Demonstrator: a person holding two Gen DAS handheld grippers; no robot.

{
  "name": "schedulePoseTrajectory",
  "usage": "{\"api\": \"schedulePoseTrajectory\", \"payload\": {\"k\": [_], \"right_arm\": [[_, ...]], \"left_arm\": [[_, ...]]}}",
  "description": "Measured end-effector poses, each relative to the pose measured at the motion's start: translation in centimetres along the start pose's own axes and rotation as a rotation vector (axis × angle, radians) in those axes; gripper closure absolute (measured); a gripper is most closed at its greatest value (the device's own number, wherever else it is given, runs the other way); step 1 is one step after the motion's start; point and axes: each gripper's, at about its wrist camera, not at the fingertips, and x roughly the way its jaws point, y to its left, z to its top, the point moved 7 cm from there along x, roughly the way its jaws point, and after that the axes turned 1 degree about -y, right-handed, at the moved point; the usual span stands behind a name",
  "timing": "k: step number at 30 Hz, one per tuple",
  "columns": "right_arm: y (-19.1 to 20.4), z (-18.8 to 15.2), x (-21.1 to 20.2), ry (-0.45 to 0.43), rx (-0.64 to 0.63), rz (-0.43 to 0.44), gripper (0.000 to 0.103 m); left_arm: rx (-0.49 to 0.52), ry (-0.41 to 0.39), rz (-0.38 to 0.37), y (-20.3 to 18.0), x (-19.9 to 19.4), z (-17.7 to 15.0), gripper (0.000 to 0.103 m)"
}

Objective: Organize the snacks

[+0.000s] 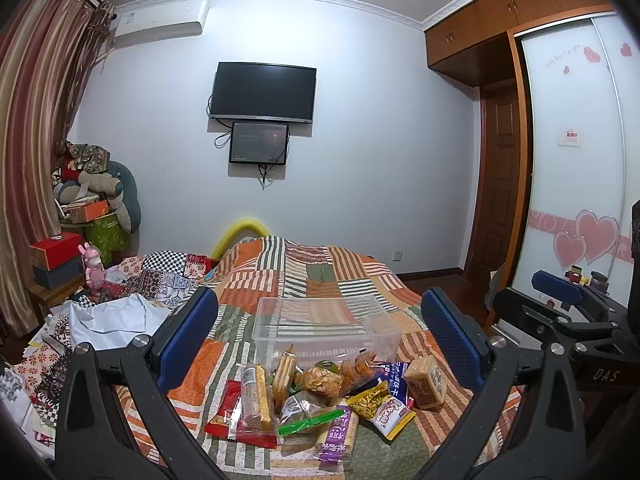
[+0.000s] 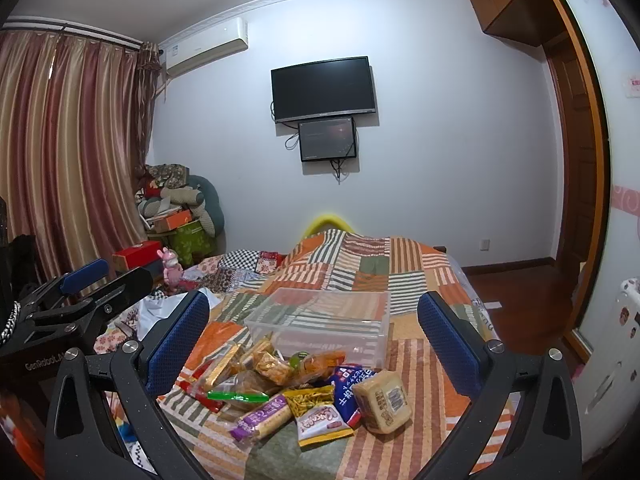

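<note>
- A clear rectangular plastic bin (image 1: 326, 330) (image 2: 320, 322) sits upright and empty on the striped patchwork bedspread (image 1: 312, 272).
- A heap of wrapped snack packets (image 1: 320, 392) (image 2: 296, 388) lies just in front of it, touching and overlapping.

A patchwork striped quilt (image 1: 320, 276) is spread over the bed. A dark television (image 1: 264, 92) is mounted on the white wall, with a smaller screen (image 1: 259, 143) fixed just below. Striped curtains (image 2: 68, 152) are hung at left. A pink rabbit figure (image 1: 94, 272) is stood beside stacked boxes (image 1: 56, 262).
</note>
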Motion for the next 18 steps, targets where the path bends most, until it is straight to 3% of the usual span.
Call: {"api": "schedulePoseTrajectory", "payload": {"k": [11,18], "right_arm": [[-1.7,-1.3,1.8,0.060,0.025,-0.026,0.000],[-3.7,-2.8,3.8,0.140,0.025,-0.050,0.000]], "left_arm": [[0.011,0.045,0.001,1.1,2.0,-0.3,0.000],[-0.003,0.144,-0.014,3.2,5.2,-2.1,0.002]]}}
